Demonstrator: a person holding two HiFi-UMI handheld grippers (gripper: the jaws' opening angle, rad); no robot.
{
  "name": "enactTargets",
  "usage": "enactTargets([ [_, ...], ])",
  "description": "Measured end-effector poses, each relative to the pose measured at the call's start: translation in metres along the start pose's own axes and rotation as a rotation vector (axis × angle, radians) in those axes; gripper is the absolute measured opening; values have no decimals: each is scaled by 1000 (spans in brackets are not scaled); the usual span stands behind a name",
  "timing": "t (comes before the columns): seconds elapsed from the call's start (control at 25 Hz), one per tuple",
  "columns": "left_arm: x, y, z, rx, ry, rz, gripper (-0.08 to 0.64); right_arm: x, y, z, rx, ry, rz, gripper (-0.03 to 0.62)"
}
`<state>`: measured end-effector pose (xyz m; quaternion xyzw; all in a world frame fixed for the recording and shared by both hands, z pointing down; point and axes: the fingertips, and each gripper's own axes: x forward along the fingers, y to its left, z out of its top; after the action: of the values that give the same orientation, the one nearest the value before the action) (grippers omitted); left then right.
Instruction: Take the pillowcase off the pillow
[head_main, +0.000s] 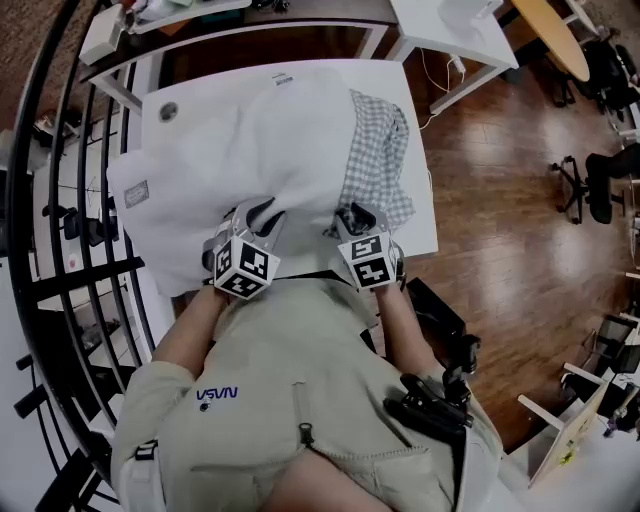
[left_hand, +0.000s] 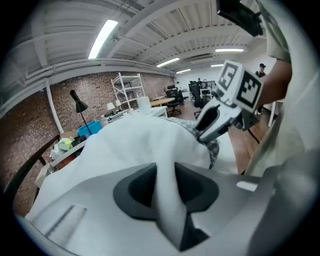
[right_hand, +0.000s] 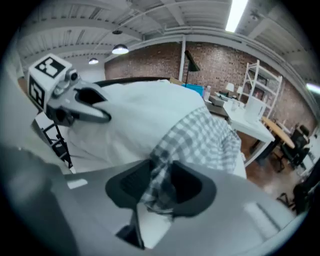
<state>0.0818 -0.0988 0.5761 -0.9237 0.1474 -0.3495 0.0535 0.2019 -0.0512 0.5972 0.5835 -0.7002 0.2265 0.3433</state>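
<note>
A white pillow lies across a white table, and a grey checked pillowcase is bunched over its right end. My left gripper is at the pillow's near edge, shut on a thin fold of the white pillow that stands up between its jaws. My right gripper is at the near edge of the pillowcase. A hanging bunch of the checked pillowcase lies between its open jaws. Each gripper view shows the other gripper beside the pillow: the right gripper and the left gripper.
A black metal railing runs along the left of the table. Wooden floor lies to the right, with office chairs further out. White desks stand behind the table. The person stands against the table's near edge.
</note>
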Motion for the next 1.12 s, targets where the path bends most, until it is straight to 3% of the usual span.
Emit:
enactTargets([
  [0.04,-5,6,6,-28,-30,2,76,-1,-8,-1,-29,14,-42,81],
  [0.08,-12,14,14,-55,-64,7,44,-4,-19,-3,-43,22,-87,45],
  [0.2,-40,43,39,-101,-170,40,31,-16,-64,-24,0,52,-215,30],
  [0.28,-55,60,50,-136,-226,60,31,-14,-89,-52,20,126,-265,29],
  [0.48,-67,64,58,-173,-267,48,31,10,-107,-131,31,320,-281,26],
  [0.6,-55,53,47,-198,-242,8,40,15,-109,-130,28,324,-262,26],
  [0.68,-46,39,41,-223,-228,-47,98,7,-108,-124,71,318,-222,48],
  [0.76,-52,29,46,-244,-256,-82,193,-10,-104,-99,124,232,-166,163],
  [0.88,-86,38,62,-300,-360,-39,223,-40,-95,-30,169,-19,-93,189],
  [1.0,-123,67,41,-365,-365,142,256,-51,-79,46,153,-242,-6,225],
  [1.12,-154,105,-32,-505,-240,389,306,-34,-64,93,43,-278,27,252],
])
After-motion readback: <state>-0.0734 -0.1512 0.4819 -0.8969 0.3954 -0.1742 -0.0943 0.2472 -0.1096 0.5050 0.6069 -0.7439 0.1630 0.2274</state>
